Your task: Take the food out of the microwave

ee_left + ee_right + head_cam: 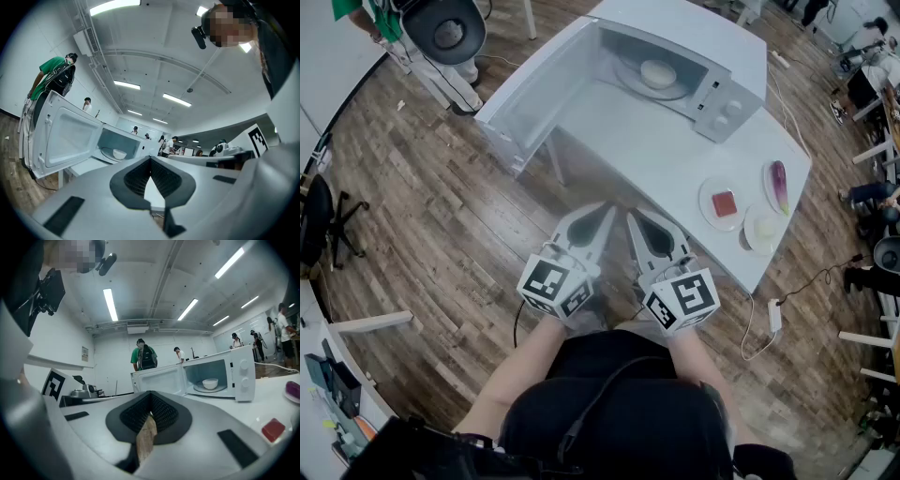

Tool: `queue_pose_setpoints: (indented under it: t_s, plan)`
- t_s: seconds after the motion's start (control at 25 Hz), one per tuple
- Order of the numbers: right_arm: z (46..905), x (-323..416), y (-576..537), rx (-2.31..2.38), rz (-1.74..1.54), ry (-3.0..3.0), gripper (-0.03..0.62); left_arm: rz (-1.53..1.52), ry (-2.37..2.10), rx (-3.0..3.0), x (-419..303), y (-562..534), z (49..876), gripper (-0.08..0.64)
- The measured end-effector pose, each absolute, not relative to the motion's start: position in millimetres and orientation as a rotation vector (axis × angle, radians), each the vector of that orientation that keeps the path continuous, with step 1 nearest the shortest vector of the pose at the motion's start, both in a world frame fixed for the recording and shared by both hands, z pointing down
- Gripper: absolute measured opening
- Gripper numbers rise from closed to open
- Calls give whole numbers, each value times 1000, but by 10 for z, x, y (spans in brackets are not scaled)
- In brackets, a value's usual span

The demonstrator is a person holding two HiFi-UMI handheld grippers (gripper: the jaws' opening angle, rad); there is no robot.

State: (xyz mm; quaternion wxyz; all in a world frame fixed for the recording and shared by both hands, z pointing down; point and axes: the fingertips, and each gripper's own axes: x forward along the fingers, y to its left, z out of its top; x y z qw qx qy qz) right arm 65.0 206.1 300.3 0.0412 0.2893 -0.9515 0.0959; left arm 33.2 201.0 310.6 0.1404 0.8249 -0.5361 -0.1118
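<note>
The bowl of food (658, 73) is sitting on the turntable inside the microwave (698, 26), not yet taken out. The door (532, 98) is hanging fully open to the left, leaving the cavity free for a straight reach. The microwave is standing at the far end of the white worktop (642, 159). Three plates are lying toward its near right corner: one carrying a red piece (724, 203), one an aubergine (778, 186), one a pale item (761, 230). This is probably the landing spot for the bowl. The left gripper (602, 214) and right gripper (636, 220) are hovering side by side near the person's body, well apart from the microwave. Both sets of jaws are clenched on nothing and will need opening before any grasp.
</note>
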Motion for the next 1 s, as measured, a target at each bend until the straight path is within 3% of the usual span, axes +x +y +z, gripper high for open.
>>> queue_pose_setpoints:
  t_s: [1.0]
  plan:
    - [3227,464,1781,994,374,-2839,20,-331,-1503,2326,34,1845,3358,11]
